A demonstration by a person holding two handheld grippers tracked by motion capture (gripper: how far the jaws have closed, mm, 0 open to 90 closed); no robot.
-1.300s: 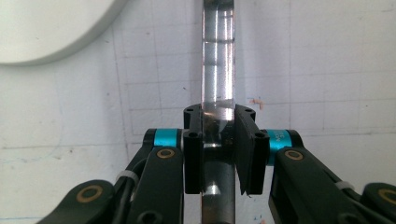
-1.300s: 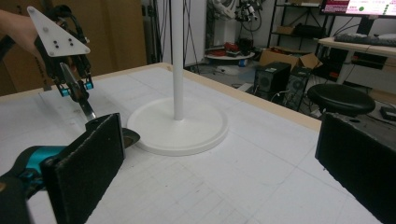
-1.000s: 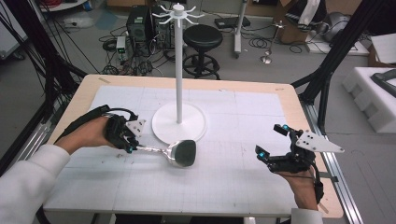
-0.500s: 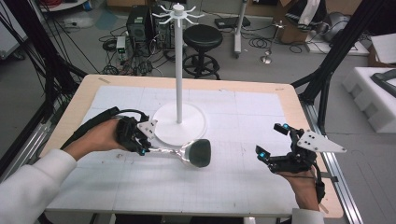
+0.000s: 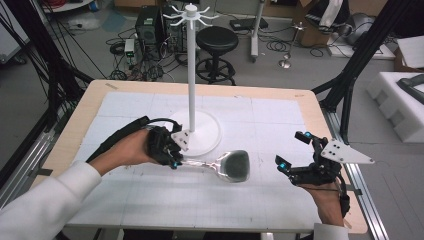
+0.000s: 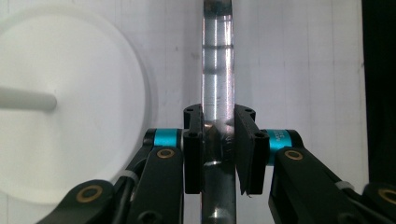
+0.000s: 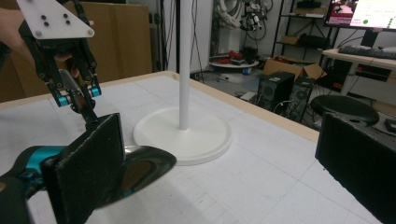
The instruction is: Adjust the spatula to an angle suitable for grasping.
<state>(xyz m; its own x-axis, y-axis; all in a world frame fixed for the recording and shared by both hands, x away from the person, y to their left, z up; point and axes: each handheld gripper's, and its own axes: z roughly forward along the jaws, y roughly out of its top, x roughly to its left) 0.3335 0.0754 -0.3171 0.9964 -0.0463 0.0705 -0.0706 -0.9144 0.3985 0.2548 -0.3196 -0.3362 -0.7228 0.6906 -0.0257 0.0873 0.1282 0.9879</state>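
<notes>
Since a second ago my left gripper has carried the ladle rightward across the surface, from the left half toward the middle; my right gripper has stayed where it was, near the right edge.

Nearest me, my right gripper hovers by the front right corner with its jaws spread wide and nothing between them; in the right gripper view its two black pads stand well apart. My left gripper is clenched on the ladle's shiny metal handle; in the left gripper view the pads press it from both sides. The ladle lies roughly level; its dark bowl points toward my right gripper, over the middle of the surface, just in front of the stand's base. Farther back, the white stand rises from its round base to a ring of hooks at the top.
</notes>
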